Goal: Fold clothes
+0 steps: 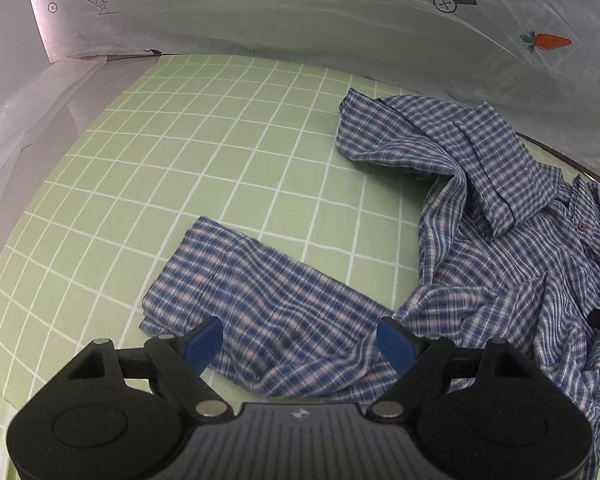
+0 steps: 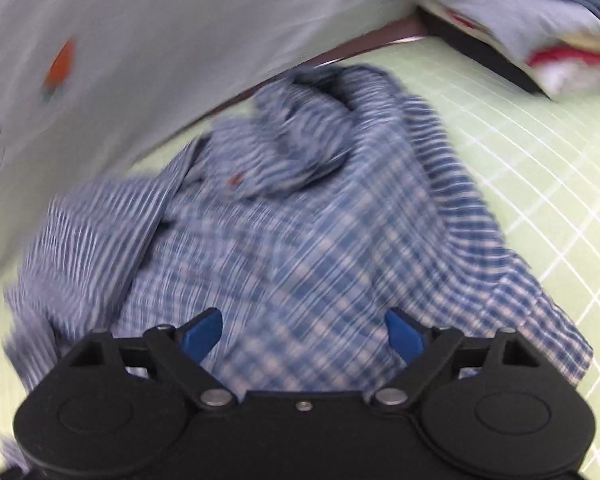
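Left wrist: plaid shirt (image 1: 480, 216) crumpled on green sheet (image 1: 220, 140)

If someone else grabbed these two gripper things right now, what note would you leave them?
Left gripper: open, holding nothing, above a sleeve of the plaid shirt.
Right gripper: open, holding nothing, over the shirt's body; that view is blurred.
Shirt: crumpled on the green checked sheet, collar rumpled, one sleeve stretched out flat.
Done: no neat fold visible yet.
Left: spread the shirt flat, fold sleeves in, then fold the body.
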`<state>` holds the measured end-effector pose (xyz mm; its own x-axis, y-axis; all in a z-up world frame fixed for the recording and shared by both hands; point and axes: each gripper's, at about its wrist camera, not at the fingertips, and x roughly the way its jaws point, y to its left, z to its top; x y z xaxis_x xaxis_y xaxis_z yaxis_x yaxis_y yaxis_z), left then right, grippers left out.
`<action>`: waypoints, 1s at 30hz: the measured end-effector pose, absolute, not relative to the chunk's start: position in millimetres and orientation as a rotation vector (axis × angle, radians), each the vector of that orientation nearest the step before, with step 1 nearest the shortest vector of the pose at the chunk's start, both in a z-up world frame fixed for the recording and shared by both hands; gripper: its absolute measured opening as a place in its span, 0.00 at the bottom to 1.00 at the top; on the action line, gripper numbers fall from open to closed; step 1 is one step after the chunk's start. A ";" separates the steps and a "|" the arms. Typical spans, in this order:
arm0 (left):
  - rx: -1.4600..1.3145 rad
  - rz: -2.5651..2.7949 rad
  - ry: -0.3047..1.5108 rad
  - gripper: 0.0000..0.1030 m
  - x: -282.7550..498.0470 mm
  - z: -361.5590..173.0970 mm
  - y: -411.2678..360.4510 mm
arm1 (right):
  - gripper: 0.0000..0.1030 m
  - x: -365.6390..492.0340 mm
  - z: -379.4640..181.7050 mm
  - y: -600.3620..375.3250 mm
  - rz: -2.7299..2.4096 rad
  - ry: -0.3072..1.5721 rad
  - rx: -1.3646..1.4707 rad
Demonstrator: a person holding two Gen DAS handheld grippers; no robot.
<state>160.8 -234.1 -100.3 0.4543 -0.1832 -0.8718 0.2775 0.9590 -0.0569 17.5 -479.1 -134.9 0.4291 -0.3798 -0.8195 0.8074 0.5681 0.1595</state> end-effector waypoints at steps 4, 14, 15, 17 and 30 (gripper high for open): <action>0.072 -0.255 1.063 0.82 153.8 -100.7 -223.2 | 0.67 11.3 -146.9 -482.7 -0.771 0.860 0.579; 0.082 -0.210 1.064 0.82 158.8 -104.0 -221.0 | 0.14 -49.2 -155.2 -530.0 -0.671 0.875 0.359; 0.087 -0.210 1.064 0.82 159.6 -104.2 -221.9 | 0.14 -53.2 -154.1 -544.7 -0.683 0.885 0.344; 0.092 -0.209 1.067 0.82 161.3 -105.5 -224.8 | 0.14 -59.7 -152.7 -578.1 -0.731 0.908 0.303; 0.179 -0.317 1.034 0.82 179.0 -100.9 -269.2 | 0.76 -87.1 -135.0 -672.6 -1.106 0.872 0.393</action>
